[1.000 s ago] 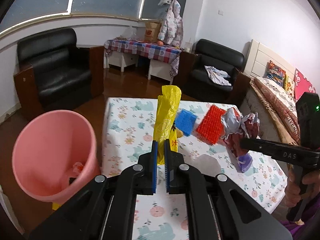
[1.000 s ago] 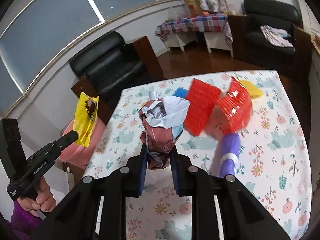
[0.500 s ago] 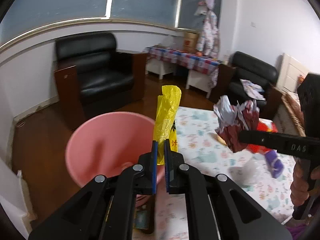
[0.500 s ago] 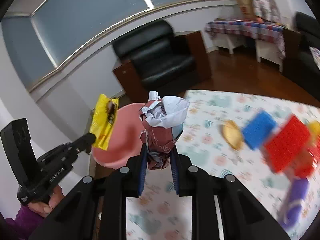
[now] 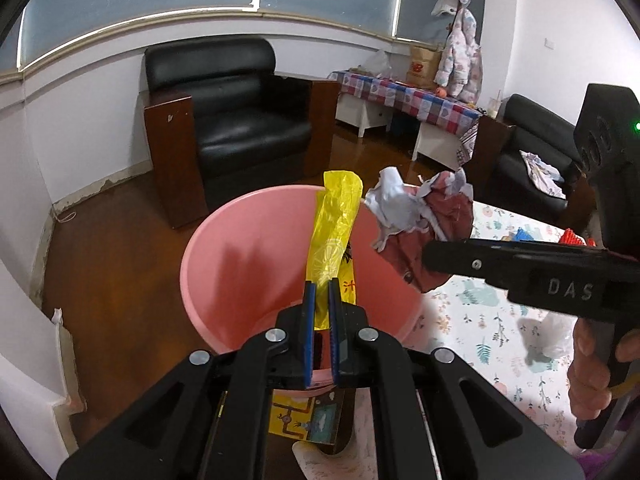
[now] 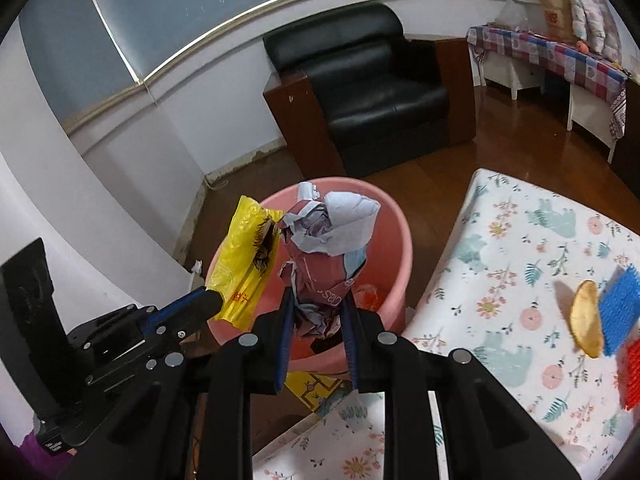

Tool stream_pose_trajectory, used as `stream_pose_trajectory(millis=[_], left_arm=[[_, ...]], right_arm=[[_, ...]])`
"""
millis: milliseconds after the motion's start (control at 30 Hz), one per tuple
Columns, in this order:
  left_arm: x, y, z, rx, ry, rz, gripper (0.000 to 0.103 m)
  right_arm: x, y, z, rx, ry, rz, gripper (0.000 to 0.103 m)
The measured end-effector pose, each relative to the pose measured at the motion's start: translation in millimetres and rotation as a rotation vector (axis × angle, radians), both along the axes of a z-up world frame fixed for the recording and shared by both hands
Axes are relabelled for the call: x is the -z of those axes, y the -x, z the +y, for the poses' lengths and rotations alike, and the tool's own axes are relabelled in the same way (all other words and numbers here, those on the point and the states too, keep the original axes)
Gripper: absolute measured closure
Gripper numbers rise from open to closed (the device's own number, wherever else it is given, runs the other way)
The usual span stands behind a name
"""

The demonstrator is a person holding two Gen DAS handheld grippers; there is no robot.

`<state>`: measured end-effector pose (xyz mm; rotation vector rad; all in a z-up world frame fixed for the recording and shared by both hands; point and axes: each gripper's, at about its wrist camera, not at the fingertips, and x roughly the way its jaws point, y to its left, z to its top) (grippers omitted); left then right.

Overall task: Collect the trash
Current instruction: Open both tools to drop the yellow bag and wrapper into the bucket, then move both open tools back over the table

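My left gripper (image 5: 322,292) is shut on a yellow plastic wrapper (image 5: 334,236) and holds it over the open mouth of a pink bin (image 5: 240,264). My right gripper (image 6: 317,300) is shut on a crumpled red and white paper wad (image 6: 328,240), held over the same pink bin (image 6: 396,248). In the left wrist view the paper wad (image 5: 420,224) hangs at the bin's right rim, clamped by the right gripper (image 5: 430,258). In the right wrist view the left gripper (image 6: 214,300) holds the yellow wrapper (image 6: 244,268) at the bin's left rim. Some red trash lies inside the bin.
The bin stands on the wooden floor beside a table with a floral cloth (image 6: 520,280). A yellow peel (image 6: 586,324), a blue pad (image 6: 620,312) and a red pad (image 6: 632,376) lie on it. A black armchair (image 5: 240,120) stands behind the bin.
Both grippers have swung left from the table to above the pink bin, each still holding its piece of trash. The bin now fills the middle of both views.
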<state>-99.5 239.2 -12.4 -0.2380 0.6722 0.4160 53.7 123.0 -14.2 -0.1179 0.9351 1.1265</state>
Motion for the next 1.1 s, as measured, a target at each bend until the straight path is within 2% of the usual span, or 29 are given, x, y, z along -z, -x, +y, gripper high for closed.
stream_pose_trajectory(millis=[233, 300, 367, 600, 833, 1100], left_arm=[[6.6, -1.4, 10.3, -0.029, 0.033, 0.021, 0.095], [6.9, -3.0, 14.4, -0.04, 0.05, 0.025, 0.086], [5.7, -2.9, 15.9, -0.045, 0.062, 0.021, 0.076], [-1.7, 0.7, 14.8, -0.036, 0.085, -0.023, 0.074], [-7.8, -3.8, -3.3, 0.021, 0.085, -0.035, 0.074], [-13.8, -16.5, -52.9, 0.175, 0.079, -0.048, 0.074]], right_arm=[[12.3, -1.3, 14.4, -0.006, 0.03, -0.004, 0.078], [13.1, -3.1, 18.0, -0.004, 0.028, -0.003, 0.072], [12.5, -1.3, 17.5, -0.002, 0.019, -0.007, 0.059], [11.8, -3.7, 7.4, 0.013, -0.004, -0.012, 0.059], [3.3, -1.6, -34.6, 0.066, -0.004, -0.064, 0.059], [-10.4, 1.2, -117.2, 0.18, 0.02, -0.161, 0.059]])
